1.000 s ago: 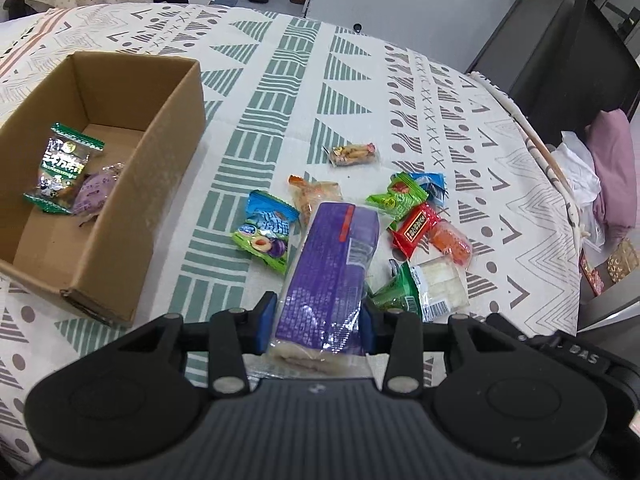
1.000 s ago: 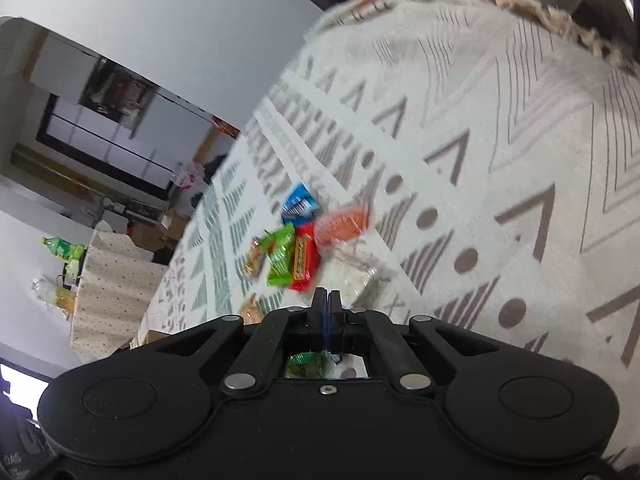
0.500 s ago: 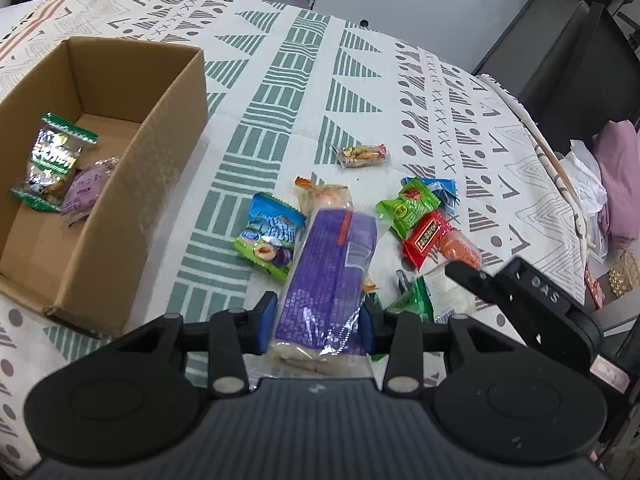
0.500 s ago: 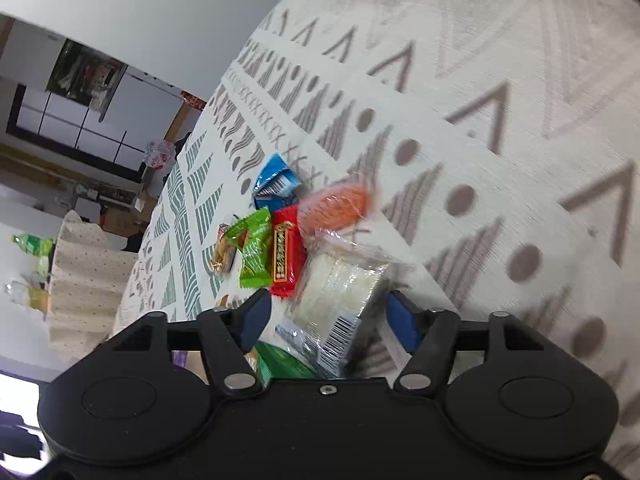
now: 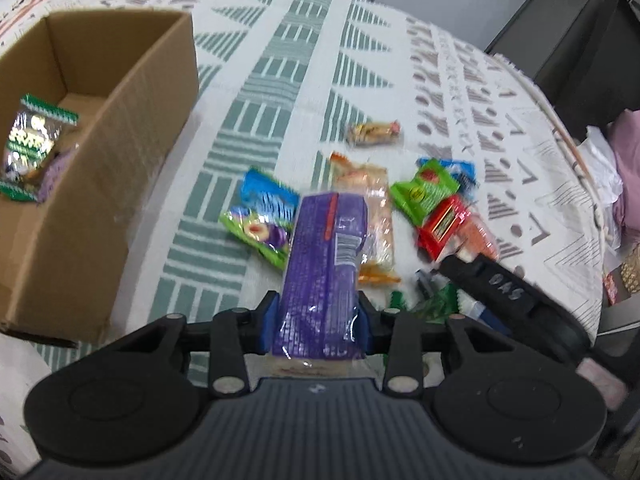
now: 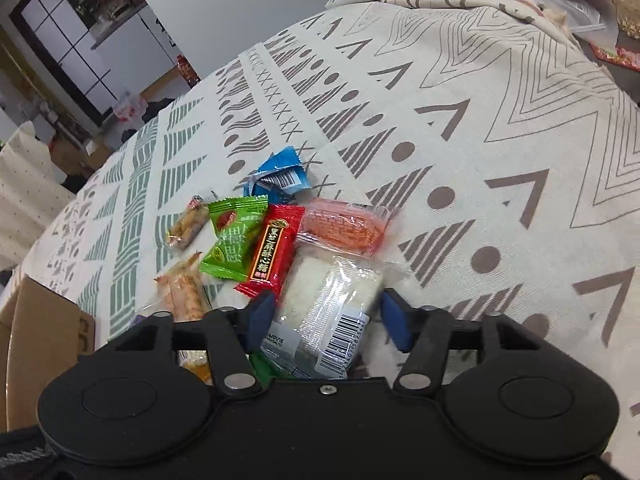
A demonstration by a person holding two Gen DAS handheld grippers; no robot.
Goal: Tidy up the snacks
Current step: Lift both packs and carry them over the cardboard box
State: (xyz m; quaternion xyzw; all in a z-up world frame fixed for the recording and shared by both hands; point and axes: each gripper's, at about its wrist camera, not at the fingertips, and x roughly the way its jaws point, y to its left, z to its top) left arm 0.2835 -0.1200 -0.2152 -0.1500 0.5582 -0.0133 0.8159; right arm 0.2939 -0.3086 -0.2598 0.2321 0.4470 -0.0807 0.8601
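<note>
A left gripper (image 5: 316, 316) clamps a long purple pack (image 5: 324, 256) between its blue pads, the pack lifted above a patterned tablecloth (image 5: 308, 52), with the cardboard box (image 5: 120, 120) off to its left. Alongside, the right gripper (image 6: 326, 314) hangs with its jaws spread on either side of a clear white-filled pack (image 6: 328, 296) lying on the cloth; neither pad looks to be pressing it yet.

Just beyond that pack lies the unsorted heap: a red pack (image 6: 272, 248), a green pack (image 6: 232, 236), an orange pack (image 6: 344, 226) and, behind them, a blue pack (image 6: 280, 176). A blue-and-green pack (image 5: 262, 222) and a clear orange-ended pack (image 5: 370, 204) sit beside the purple one, and a small nut bar (image 5: 374, 132) lies apart, farther up the cloth.

Only two snacks rest in the box so far, a green-edged silver pack (image 5: 32, 136) and a pale purple one (image 5: 56, 172) against the near wall. By that count the sorting appears to be at an early stage: one pack is on its way, another is about to be gripped, and most of the pile is still on the table.
</note>
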